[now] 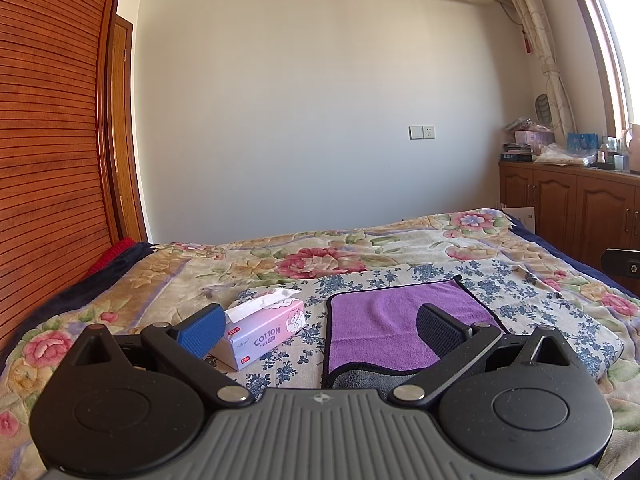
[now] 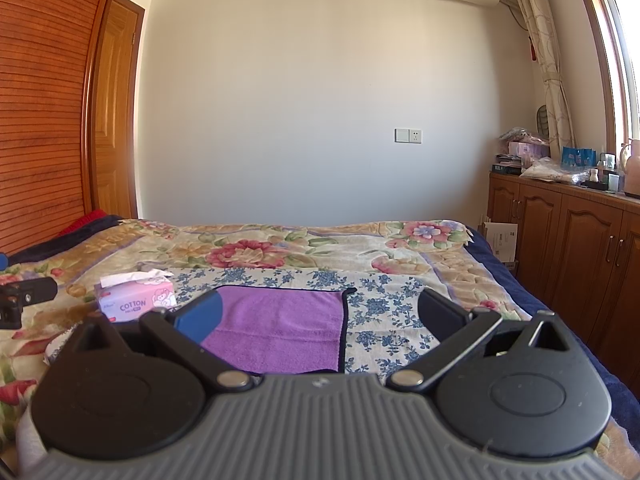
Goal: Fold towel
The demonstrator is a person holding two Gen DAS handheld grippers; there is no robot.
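Observation:
A purple towel [image 1: 384, 324] with a dark border lies flat on the bed; its near edge is turned up and shows a grey underside [image 1: 360, 378]. It also shows in the right wrist view [image 2: 280, 324]. My left gripper [image 1: 320, 326] is open and empty, held just above the towel's near left part. My right gripper [image 2: 320, 318] is open and empty, over the towel's near right edge. The other gripper shows at the left edge of the right wrist view [image 2: 24, 300].
A pink tissue box [image 1: 264, 332] marked COTTON stands left of the towel, also in the right wrist view [image 2: 136, 298]. The bed has a blue-flowered cloth [image 1: 520, 300] over a floral blanket [image 1: 320, 256]. Wooden cabinets [image 2: 580, 240] stand to the right, a slatted wardrobe [image 1: 44, 160] to the left.

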